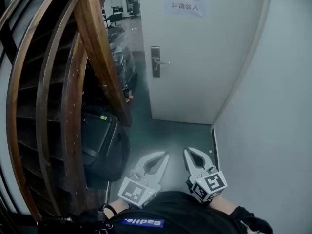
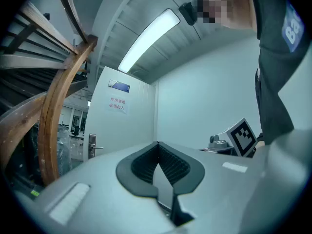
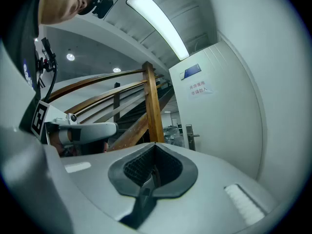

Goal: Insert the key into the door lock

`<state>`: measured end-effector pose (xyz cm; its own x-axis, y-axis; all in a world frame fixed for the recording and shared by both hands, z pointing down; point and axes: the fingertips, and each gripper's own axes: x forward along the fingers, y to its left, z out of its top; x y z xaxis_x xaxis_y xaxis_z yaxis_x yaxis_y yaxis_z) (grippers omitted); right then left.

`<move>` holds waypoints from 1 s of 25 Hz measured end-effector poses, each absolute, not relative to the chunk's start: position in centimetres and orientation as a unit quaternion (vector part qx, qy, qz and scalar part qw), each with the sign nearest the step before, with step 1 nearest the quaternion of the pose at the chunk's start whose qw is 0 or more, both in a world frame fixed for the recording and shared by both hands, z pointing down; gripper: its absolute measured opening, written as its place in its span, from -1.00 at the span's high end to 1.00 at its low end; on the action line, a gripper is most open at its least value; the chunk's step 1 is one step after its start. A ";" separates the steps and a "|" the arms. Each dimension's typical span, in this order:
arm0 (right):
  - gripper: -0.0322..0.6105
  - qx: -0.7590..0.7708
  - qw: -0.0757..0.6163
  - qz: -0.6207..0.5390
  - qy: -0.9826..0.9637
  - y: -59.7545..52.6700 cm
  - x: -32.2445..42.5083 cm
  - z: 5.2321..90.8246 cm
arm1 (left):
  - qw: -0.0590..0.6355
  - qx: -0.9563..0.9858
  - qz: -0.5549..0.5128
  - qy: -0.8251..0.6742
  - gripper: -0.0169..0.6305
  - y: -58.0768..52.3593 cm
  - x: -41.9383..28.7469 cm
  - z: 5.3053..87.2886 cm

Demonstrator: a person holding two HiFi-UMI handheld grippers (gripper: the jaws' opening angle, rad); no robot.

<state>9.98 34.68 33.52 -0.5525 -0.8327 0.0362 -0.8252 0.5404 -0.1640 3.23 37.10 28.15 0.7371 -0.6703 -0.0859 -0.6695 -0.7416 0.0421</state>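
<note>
Well beyond the right gripper's [image 1: 187, 151] fingers [image 1: 195, 163] stands the door lock [image 1: 155, 61].

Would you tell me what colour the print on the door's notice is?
Red on white; the notice reads clearest in the left gripper view.

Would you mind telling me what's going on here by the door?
A person stands some way short of a white door with a gripper in each hand. The left gripper and right gripper are held low in front of the body, pointing toward the door, jaws together. The lock plate with its lever handle is well ahead and untouched. No key can be made out in either gripper. A wooden staircase rises on the left.
</note>
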 end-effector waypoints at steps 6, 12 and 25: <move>0.89 -0.474 0.023 -0.081 0.877 34.5 10.3 33.5 | 0.005 0.932 -0.047 -0.360 0.89 36.9 3.7 28.3; 0.89 -0.479 0.046 -0.093 0.872 34.5 11.4 33.5 | 0.012 0.931 -0.038 -0.362 0.89 36.8 4.3 28.8; 0.89 -0.458 0.052 -0.106 0.881 33.9 14.3 34.7 | 0.027 0.922 -0.010 -0.385 0.89 35.7 7.4 30.0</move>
<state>14.26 33.88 34.66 -0.5752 -0.8180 0.0043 -0.7958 0.5584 -0.2343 7.41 35.70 29.98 0.7030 -0.7112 0.0018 -0.7100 -0.7017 0.0587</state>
